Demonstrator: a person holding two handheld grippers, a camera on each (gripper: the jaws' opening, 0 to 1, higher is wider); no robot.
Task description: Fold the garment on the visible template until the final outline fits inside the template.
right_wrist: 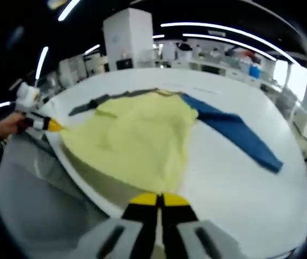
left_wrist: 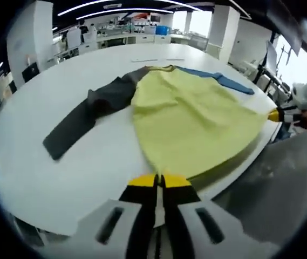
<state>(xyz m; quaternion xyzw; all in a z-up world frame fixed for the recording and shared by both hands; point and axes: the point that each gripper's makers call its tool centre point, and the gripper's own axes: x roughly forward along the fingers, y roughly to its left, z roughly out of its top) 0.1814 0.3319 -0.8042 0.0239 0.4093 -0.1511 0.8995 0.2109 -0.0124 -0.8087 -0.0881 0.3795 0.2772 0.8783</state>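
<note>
Gripping the hem, both tools look pinched shut on the garment (left_wrist: 191, 124): the left gripper (left_wrist: 159, 181) at one bottom corner, the right gripper (right_wrist: 158, 198) at the other. From either set of fingers the yellow body runs straight ahead, long axis pointing away toward the collar (neither hand nearer). Farther off, the grey sleeve (left_wrist: 80, 121) and blue sleeve (right_wrist: 234, 132) splay sideways across the white table (left_wrist: 45, 172). I cannot make out any template.
</note>
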